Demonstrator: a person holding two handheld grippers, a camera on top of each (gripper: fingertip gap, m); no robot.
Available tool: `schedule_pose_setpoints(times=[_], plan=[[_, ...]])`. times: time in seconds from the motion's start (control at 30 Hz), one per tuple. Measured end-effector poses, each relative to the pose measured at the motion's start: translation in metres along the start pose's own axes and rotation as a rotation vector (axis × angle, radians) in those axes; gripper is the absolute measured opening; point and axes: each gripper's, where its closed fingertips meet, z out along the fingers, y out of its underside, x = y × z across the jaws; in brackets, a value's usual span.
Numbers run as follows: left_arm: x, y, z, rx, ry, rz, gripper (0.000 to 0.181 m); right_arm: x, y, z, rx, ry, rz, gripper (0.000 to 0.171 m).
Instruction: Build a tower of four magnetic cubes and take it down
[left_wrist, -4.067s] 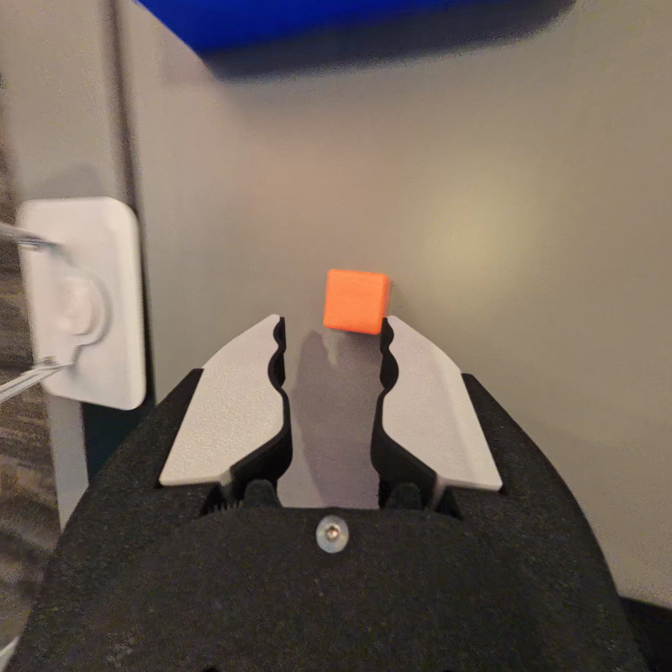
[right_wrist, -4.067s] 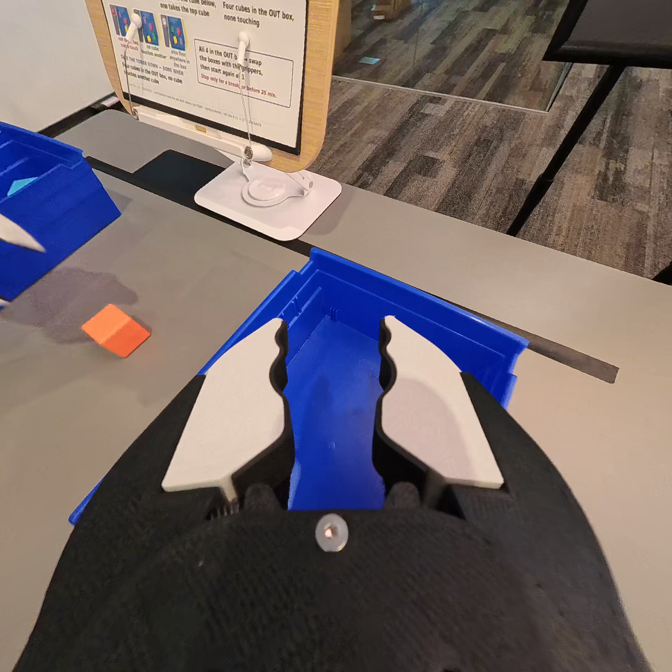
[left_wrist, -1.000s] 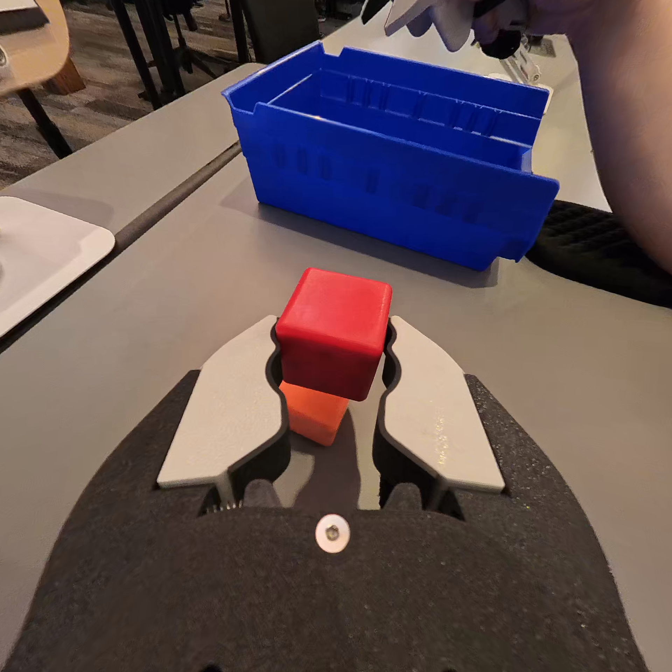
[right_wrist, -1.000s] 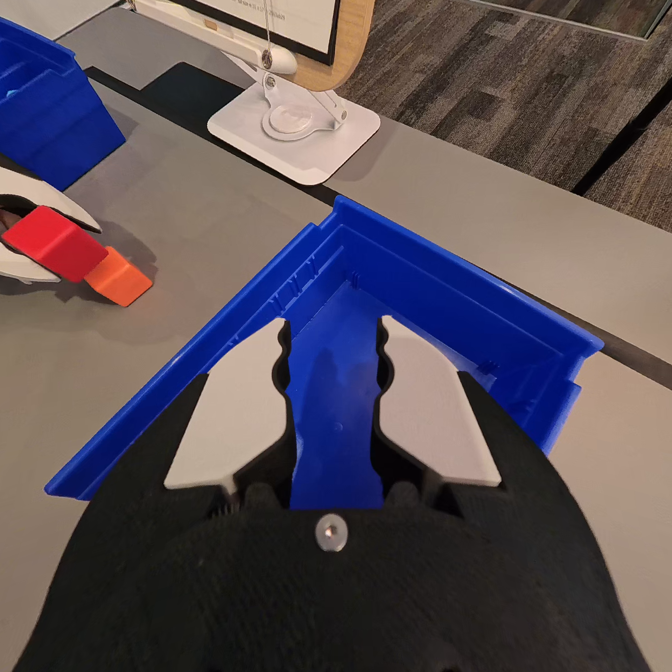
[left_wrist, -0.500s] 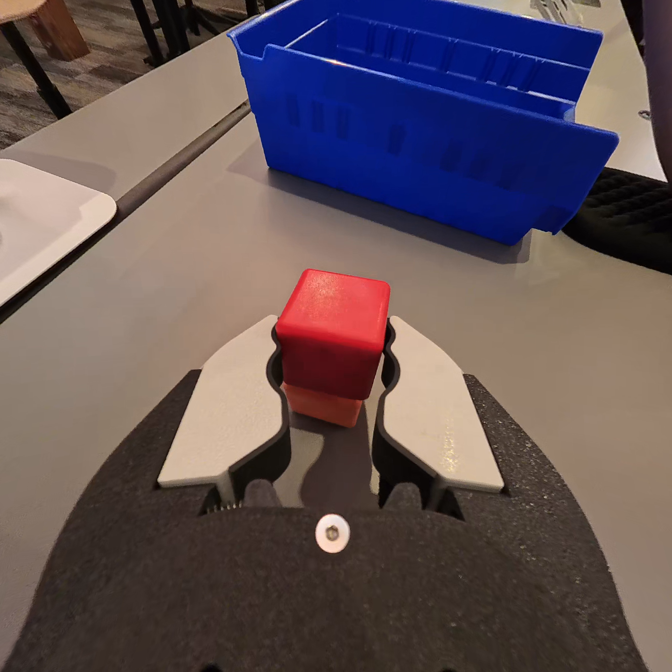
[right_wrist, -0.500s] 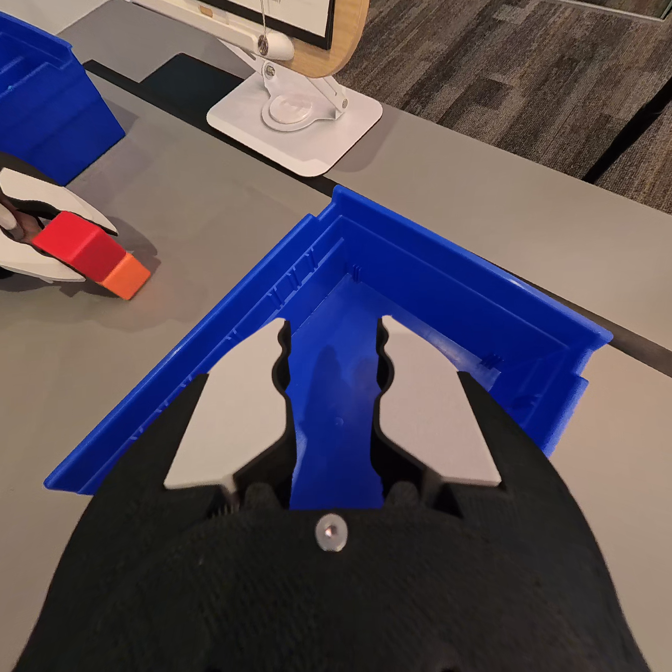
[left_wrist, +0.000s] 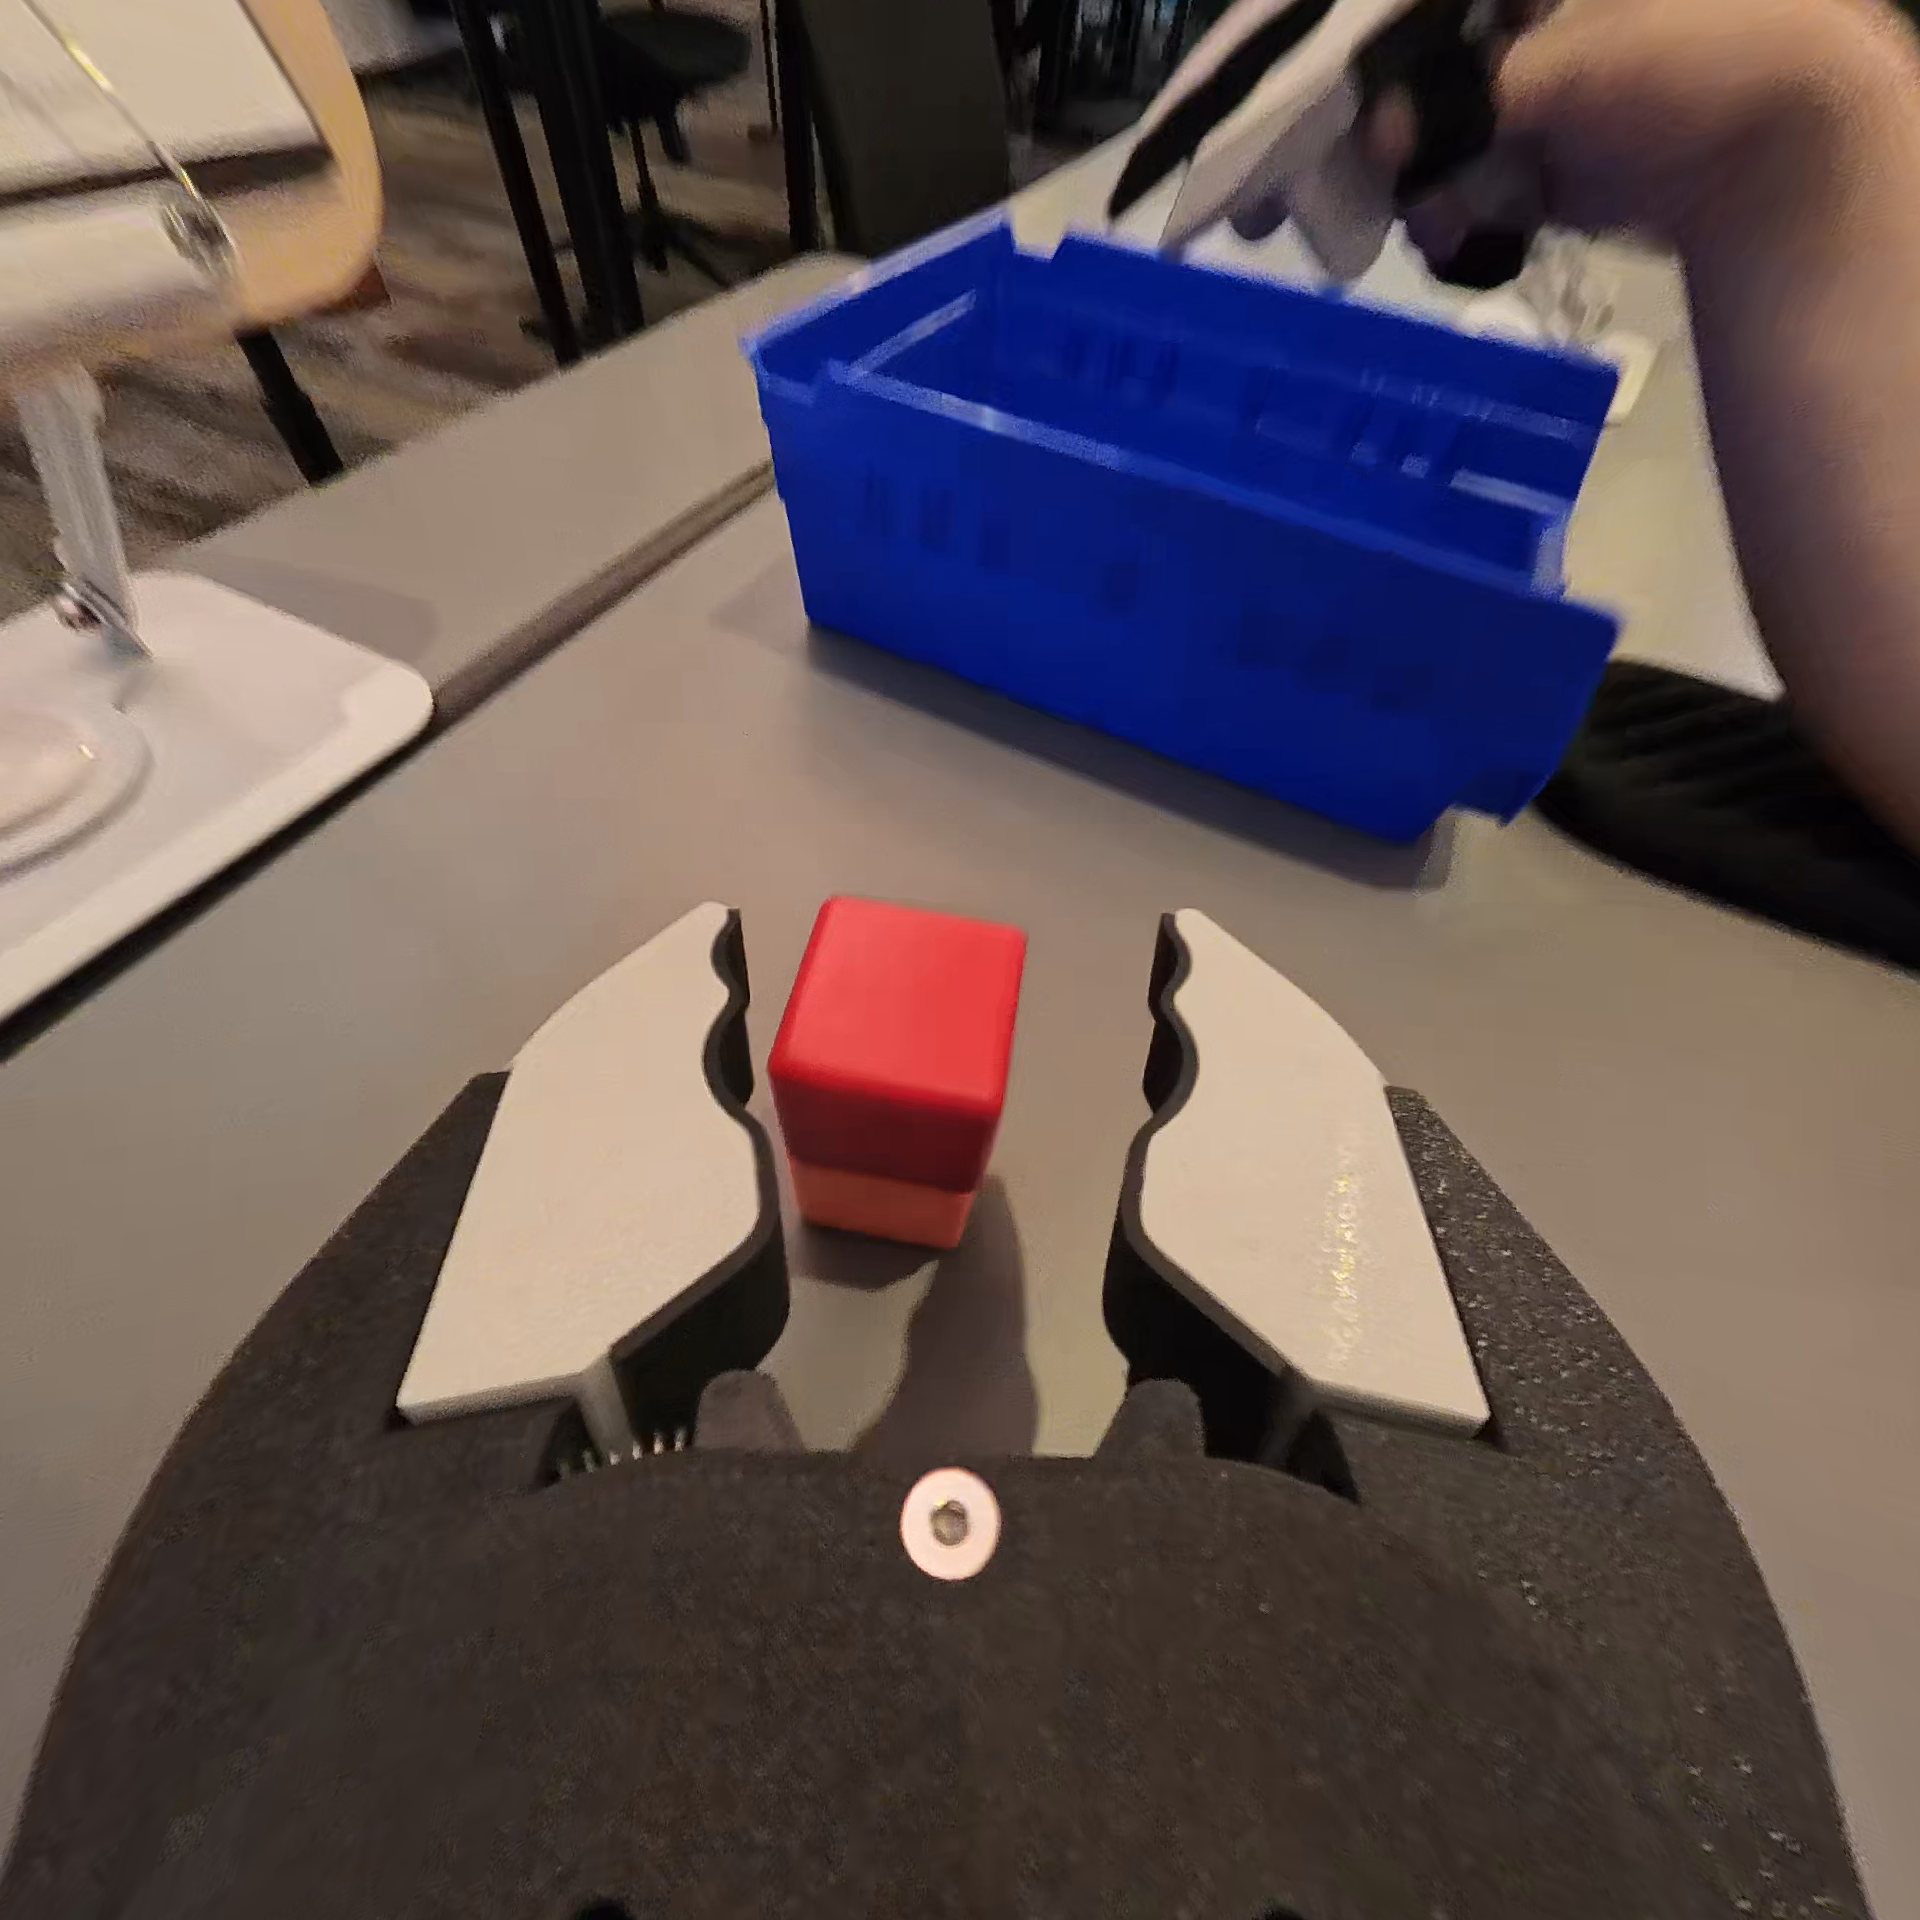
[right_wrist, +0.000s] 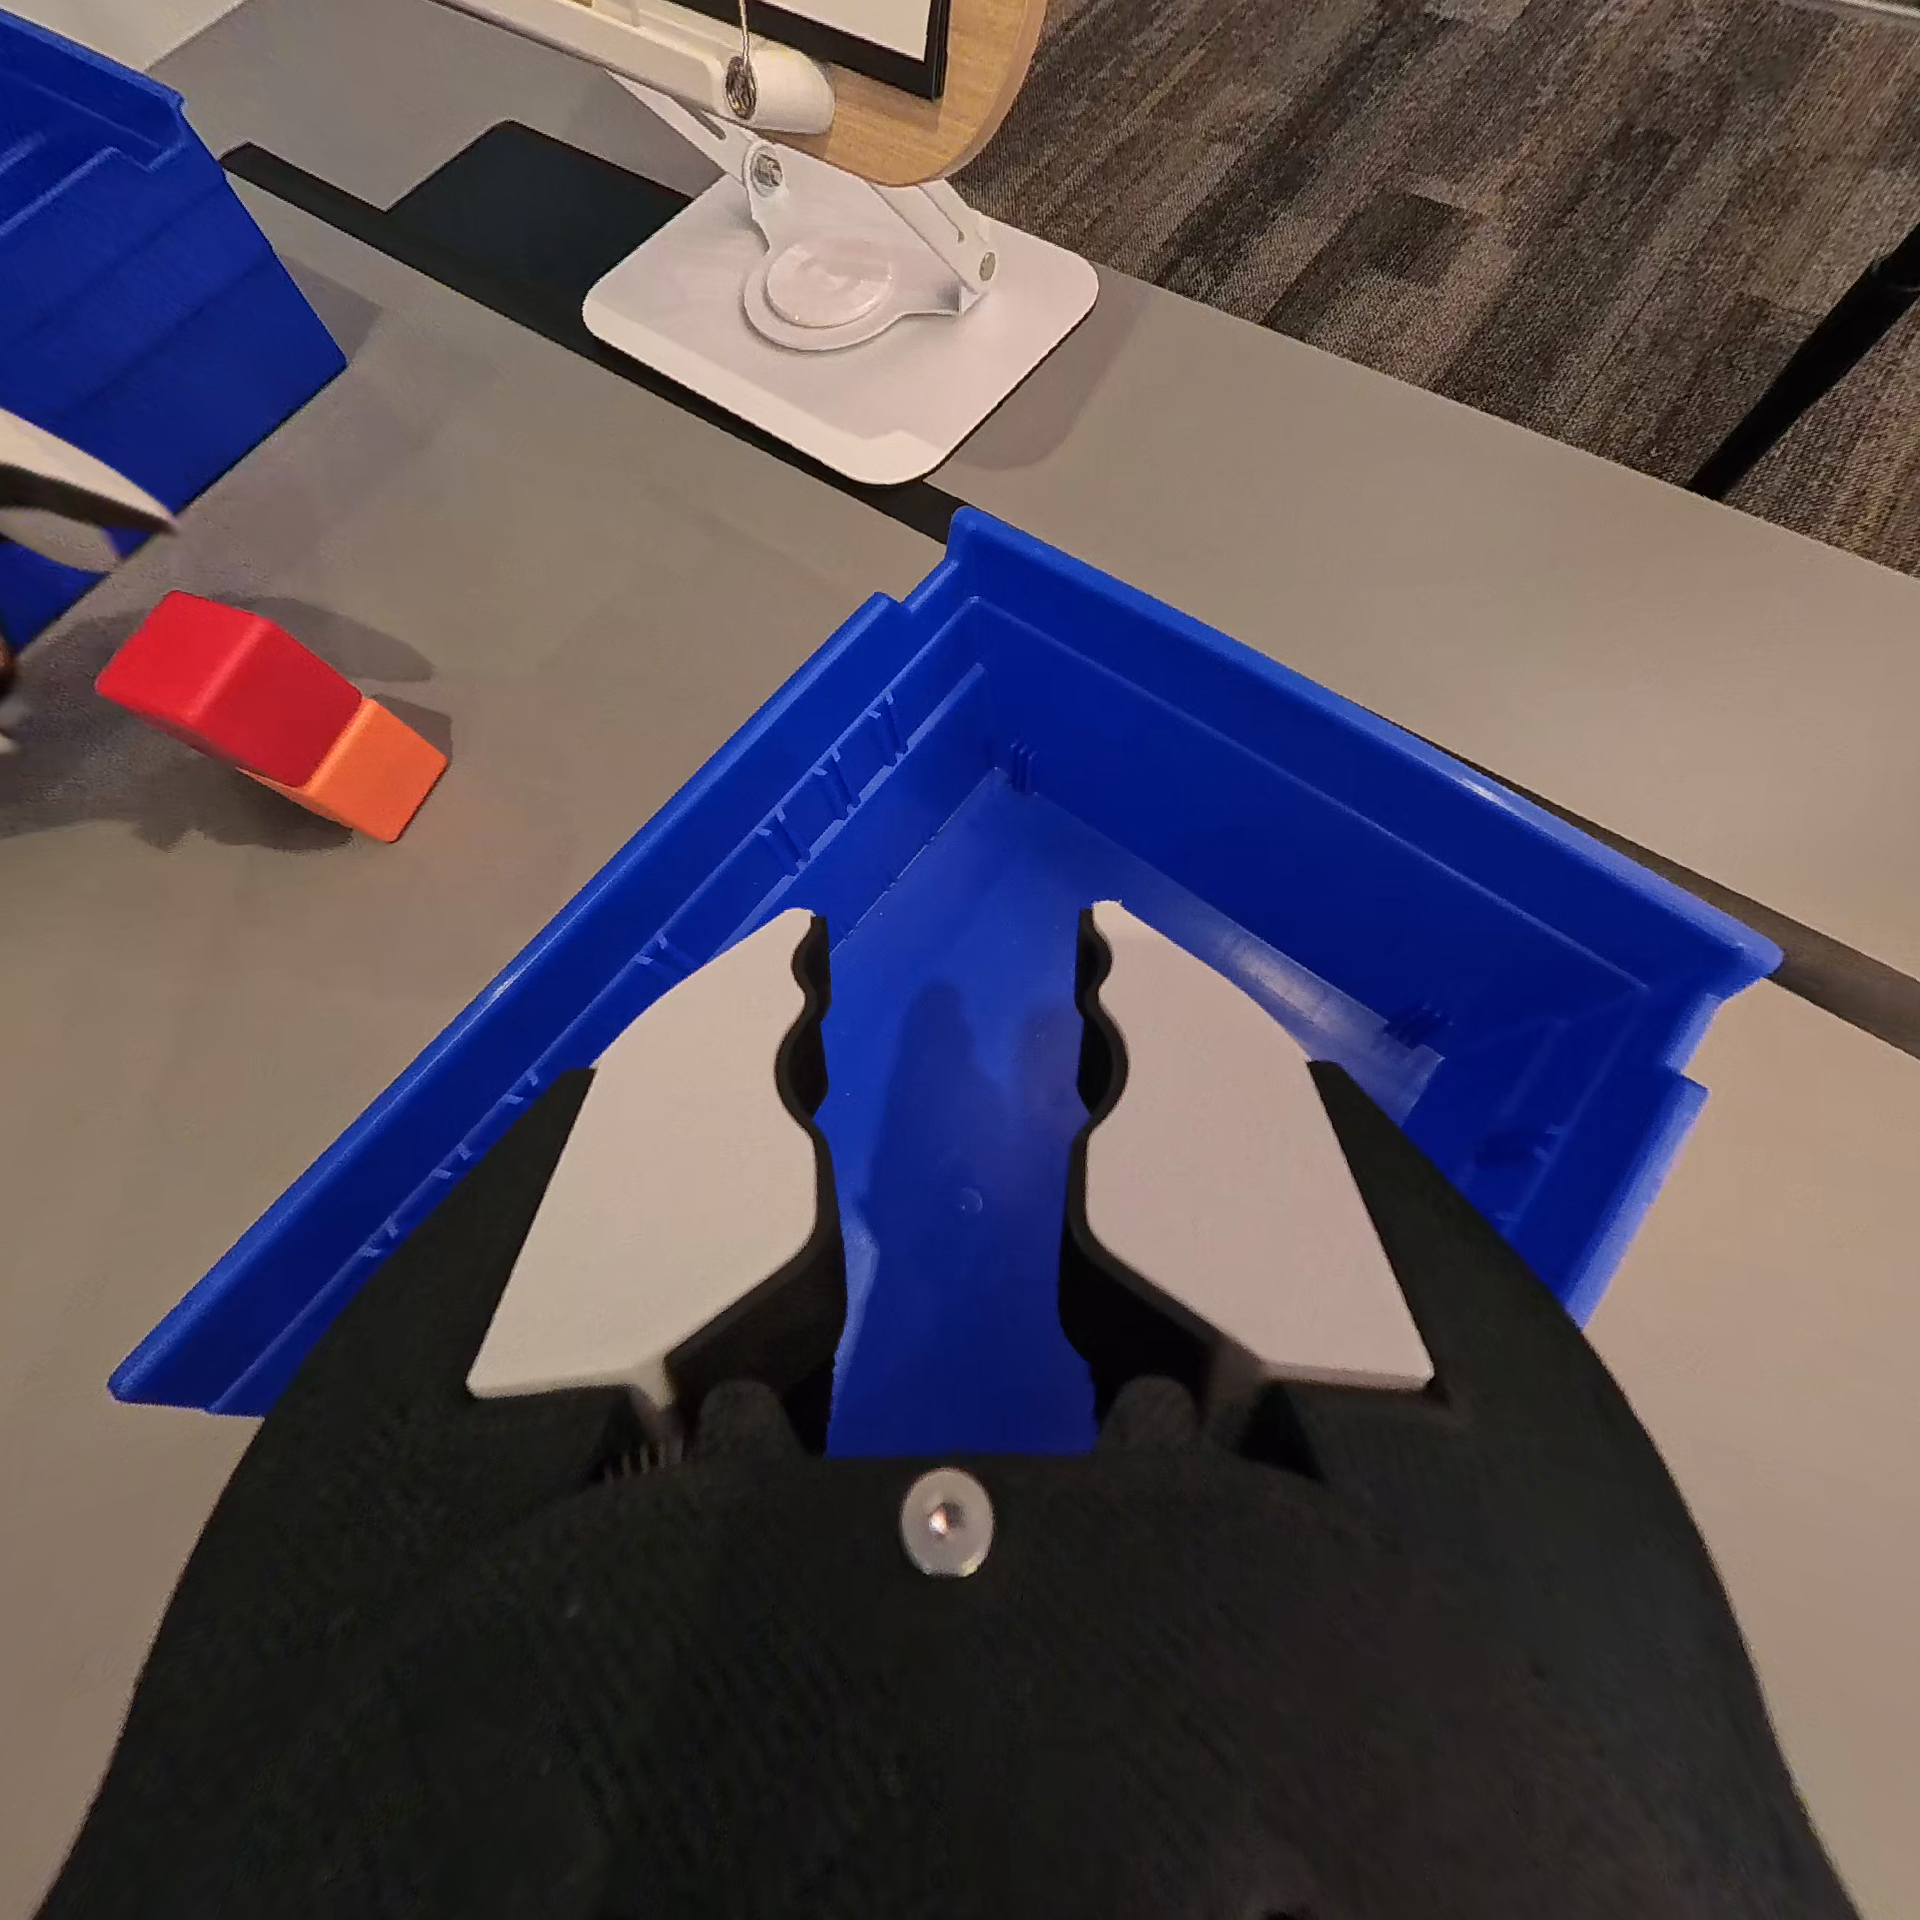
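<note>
Two cubes stacked, left jaws apart around them

The red cube (left_wrist: 902, 1023) sits squarely on the orange cube (left_wrist: 881, 1210) on the grey table (left_wrist: 623, 831), dead ahead at 12 o'clock between the spread fingers of the left gripper (left_wrist: 948, 940), touching neither. The stack's long axis is upright. The right gripper (right_wrist: 948, 925), jaws parted and empty, hangs over the blue bin (right_wrist: 1299, 727); the stack lies at its 10 o'clock, so the left is nearer.

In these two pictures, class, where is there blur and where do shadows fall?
Left wrist view: the blue bin and the hand behind are smeared; the red cube is sharp. Right wrist view: crisp, shadow beside the orange cube.
</note>
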Motion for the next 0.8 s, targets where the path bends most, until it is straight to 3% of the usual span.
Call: schedule_pose_setpoints(times=[0.13, 0.23, 0.3, 0.4, 0.53, 0.67, 0.8], plan=[[0.011, -0.072, -0.051, 0.237, -0.097, 0.072, 0.07, 0.0, -0.001, -0.001, 0.007, 0.001, -0.002, 0.047], [-0.017, -0.118, -0.121, 0.342, -0.367, 0.136, 0.063, 0.0, -0.001, -0.002, 0.008, 0.001, 0.003, 0.047], [-0.053, -0.124, -0.167, 0.26, -0.602, 0.193, 0.058, 0.0, 0.0, -0.003, 0.002, 0.002, -0.002, 0.047], [-0.109, -0.095, -0.212, -0.077, -0.799, 0.182, 0.059, -0.001, -0.001, -0.003, 0.0, 0.004, -0.006, 0.047], [-0.162, -0.016, -0.229, -0.404, -0.806, -0.278, 0.071, 0.0, 0.002, -0.001, -0.02, 0.015, -0.009, 0.047], [-0.184, 0.04, -0.21, -0.506, -0.685, -0.678, 0.078, 0.001, 0.008, 0.005, -0.052, 0.02, -0.008, 0.048], [-0.212, 0.077, -0.208, -0.613, -0.802, -0.755, 0.081, 0.001, 0.014, 0.011, -0.09, 0.022, -0.012, 0.048]])
